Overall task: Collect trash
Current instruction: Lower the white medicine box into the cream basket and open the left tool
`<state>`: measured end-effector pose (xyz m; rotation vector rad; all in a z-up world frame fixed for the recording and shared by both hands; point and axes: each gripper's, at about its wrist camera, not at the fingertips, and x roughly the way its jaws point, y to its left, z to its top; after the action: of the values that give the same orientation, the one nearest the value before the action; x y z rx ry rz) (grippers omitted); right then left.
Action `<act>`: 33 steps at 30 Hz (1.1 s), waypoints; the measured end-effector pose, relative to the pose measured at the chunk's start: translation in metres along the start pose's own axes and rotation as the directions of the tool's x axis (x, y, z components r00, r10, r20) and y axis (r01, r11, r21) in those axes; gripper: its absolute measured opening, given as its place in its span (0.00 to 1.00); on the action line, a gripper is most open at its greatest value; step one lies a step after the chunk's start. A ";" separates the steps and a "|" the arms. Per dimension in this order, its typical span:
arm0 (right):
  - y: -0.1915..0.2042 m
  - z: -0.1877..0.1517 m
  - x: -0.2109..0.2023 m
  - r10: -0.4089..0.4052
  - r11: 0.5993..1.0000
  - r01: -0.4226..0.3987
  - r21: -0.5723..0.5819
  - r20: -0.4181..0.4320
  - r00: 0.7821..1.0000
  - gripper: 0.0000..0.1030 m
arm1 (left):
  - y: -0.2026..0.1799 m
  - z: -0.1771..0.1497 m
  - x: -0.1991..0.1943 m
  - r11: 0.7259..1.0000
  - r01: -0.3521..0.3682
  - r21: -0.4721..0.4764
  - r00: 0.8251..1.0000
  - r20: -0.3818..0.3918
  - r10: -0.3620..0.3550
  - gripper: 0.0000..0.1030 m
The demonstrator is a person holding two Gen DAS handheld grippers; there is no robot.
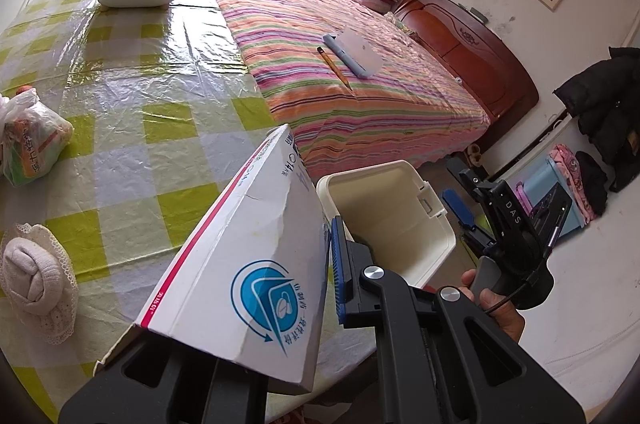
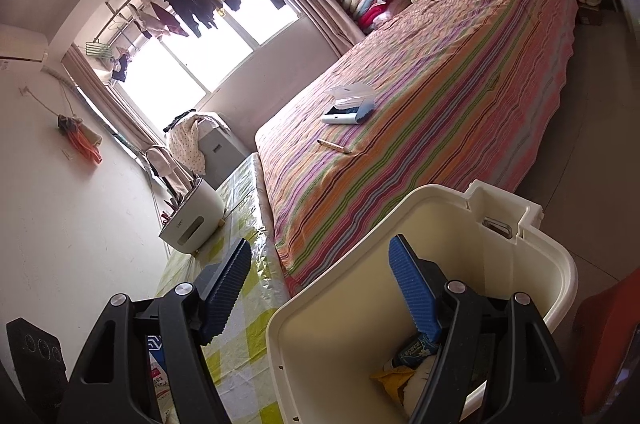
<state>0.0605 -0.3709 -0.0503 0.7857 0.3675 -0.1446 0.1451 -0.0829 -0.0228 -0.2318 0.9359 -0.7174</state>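
Trash bin (image 2: 520, 264) beside my bench (image 1: 132, 95) already holds some wrappers. My left tongs (image 1: 280, 288) pinch a white carton (image 1: 240, 256) next to its rim; my right tongs (image 2: 320, 288) hang spread over it. Bagged snacks (image 1: 30, 139) remain far left.

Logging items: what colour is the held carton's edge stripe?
Red, on the white cardboard carton; left wrist view.
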 end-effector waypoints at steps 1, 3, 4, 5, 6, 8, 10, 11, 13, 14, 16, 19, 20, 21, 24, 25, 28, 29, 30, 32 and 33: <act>-0.002 0.001 -0.001 0.003 1.000 -0.003 0.012 0.007 1.000 0.68 | -0.004 0.003 0.003 1.000 0.000 0.007 1.000 0.001 0.000 0.07; -0.006 0.005 -0.004 0.007 0.999 -0.008 0.040 0.021 1.000 0.68 | -0.016 0.009 0.008 1.000 -0.001 0.027 1.000 0.002 0.001 0.07; -0.009 0.006 -0.006 0.012 0.998 -0.013 0.055 0.033 0.999 0.68 | -0.022 0.012 0.012 0.999 -0.001 0.037 1.000 0.000 0.001 0.07; -0.011 0.007 -0.008 0.016 0.998 -0.019 0.068 0.042 0.999 0.68 | -0.027 0.016 0.016 0.999 -0.001 0.045 1.000 -0.001 0.001 0.07; -0.013 0.009 -0.010 0.020 0.997 -0.024 0.078 0.051 0.999 0.68 | -0.033 0.019 0.019 0.999 -0.001 0.052 1.000 -0.002 0.002 0.07; -0.017 0.012 -0.014 0.025 0.995 -0.032 0.096 0.068 0.997 0.68 | -0.043 0.024 0.028 0.998 -0.003 0.069 1.000 -0.008 0.003 0.07; -0.021 0.015 -0.016 0.033 0.993 -0.041 0.107 0.075 0.997 0.68 | -0.053 0.029 0.038 0.997 -0.004 0.083 1.000 -0.016 0.005 0.07; -0.023 0.016 -0.017 0.036 0.993 -0.045 0.112 0.078 0.996 0.68 | -0.058 0.030 0.043 0.996 -0.003 0.090 1.000 -0.022 0.005 0.07; -0.026 0.018 -0.018 0.039 0.991 -0.049 0.122 0.086 0.996 0.68 | -0.068 0.032 0.054 0.995 -0.001 0.103 0.999 -0.035 0.005 0.07; -0.028 0.019 -0.019 0.042 0.991 -0.053 0.127 0.088 0.995 0.68 | -0.073 0.033 0.059 0.994 0.000 0.109 0.999 -0.042 0.004 0.07; -0.031 0.020 -0.021 0.047 0.989 -0.060 0.139 0.093 0.995 0.68 | -0.081 0.033 0.070 0.993 0.002 0.117 0.998 -0.055 0.004 0.07; -0.037 0.023 -0.024 0.056 0.985 -0.072 0.158 0.105 0.993 0.68 | -0.092 0.033 0.087 0.991 0.000 0.133 0.997 -0.081 0.011 0.07; -0.038 0.023 -0.026 0.059 0.983 -0.077 0.164 0.111 0.992 0.68 | -0.095 0.033 0.093 0.991 -0.001 0.137 0.996 -0.089 0.013 0.07; -0.040 0.023 -0.028 0.062 0.982 -0.082 0.172 0.119 0.991 0.68 | -0.097 0.032 0.099 0.990 0.001 0.141 0.995 -0.099 0.013 0.07; -0.046 0.025 -0.034 0.068 0.975 -0.096 0.199 0.146 0.987 0.68 | -0.105 0.032 0.114 0.989 0.003 0.149 0.993 -0.117 0.015 0.07; -0.049 0.026 -0.035 0.069 0.973 -0.101 0.206 0.154 0.986 0.68 | -0.106 0.031 0.118 0.989 0.004 0.150 0.992 -0.123 0.015 0.07; -0.054 0.027 -0.039 0.069 0.968 -0.109 0.226 0.175 0.982 0.68 | -0.111 0.031 0.128 0.988 0.001 0.155 0.990 -0.137 0.021 0.07; -0.056 0.027 -0.040 0.068 0.967 -0.109 0.232 0.179 0.982 0.68 | -0.112 0.030 0.130 0.987 -0.001 0.159 0.990 -0.142 0.024 0.07; -0.058 0.028 -0.041 0.068 0.964 -0.111 0.240 0.180 0.981 0.68 | -0.113 0.030 0.133 0.986 -0.003 0.164 0.989 -0.145 0.027 0.07; -0.062 0.029 -0.040 0.072 0.961 -0.115 0.253 0.174 0.982 0.68 | -0.117 0.028 0.138 0.984 -0.008 0.176 0.987 -0.155 0.036 0.07; -0.063 0.029 -0.040 0.073 0.959 -0.116 0.260 0.171 0.983 0.68 | -0.118 0.028 0.141 0.984 -0.011 0.180 0.986 -0.160 0.040 0.07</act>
<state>0.0147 -0.4365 -0.0580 1.0518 0.1579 -0.1686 0.1669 -0.2661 -0.0421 -0.0021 1.0216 -0.8002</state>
